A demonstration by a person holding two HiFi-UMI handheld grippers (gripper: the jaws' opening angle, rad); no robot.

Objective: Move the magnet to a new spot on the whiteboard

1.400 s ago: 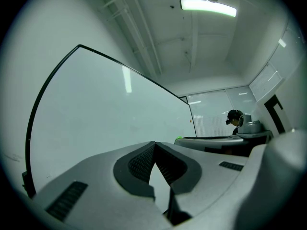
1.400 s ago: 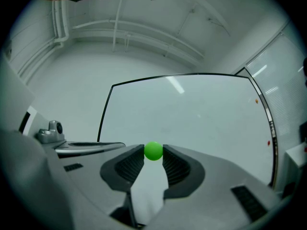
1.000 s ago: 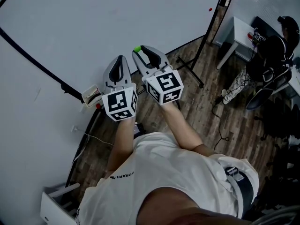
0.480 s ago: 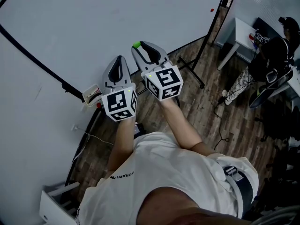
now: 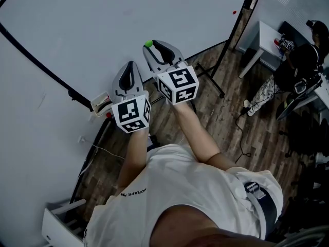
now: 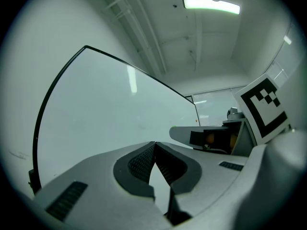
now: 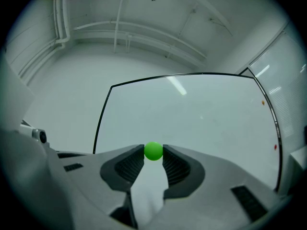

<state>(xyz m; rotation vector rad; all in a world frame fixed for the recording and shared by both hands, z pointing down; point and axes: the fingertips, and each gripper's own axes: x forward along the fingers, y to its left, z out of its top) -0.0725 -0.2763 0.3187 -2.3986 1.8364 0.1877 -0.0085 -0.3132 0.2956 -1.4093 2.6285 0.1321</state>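
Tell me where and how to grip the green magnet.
Grip the green magnet across its middle, one pad on each side: it looks round, so an off-centre pinch would likely squeeze it out. The right hand-held gripper has it so, at its very tips. Come from the side away from the whiteboard, so the magnet's front stays free to meet the board.

green magnet [image 7: 153,151]; white, black-edged whiteboard [image 5: 128,14]; brown wood-plank floor [image 5: 216,122].

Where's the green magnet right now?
The green magnet is pinched at the tip of the right gripper, in front of the whiteboard near its lower edge, beside the left gripper.
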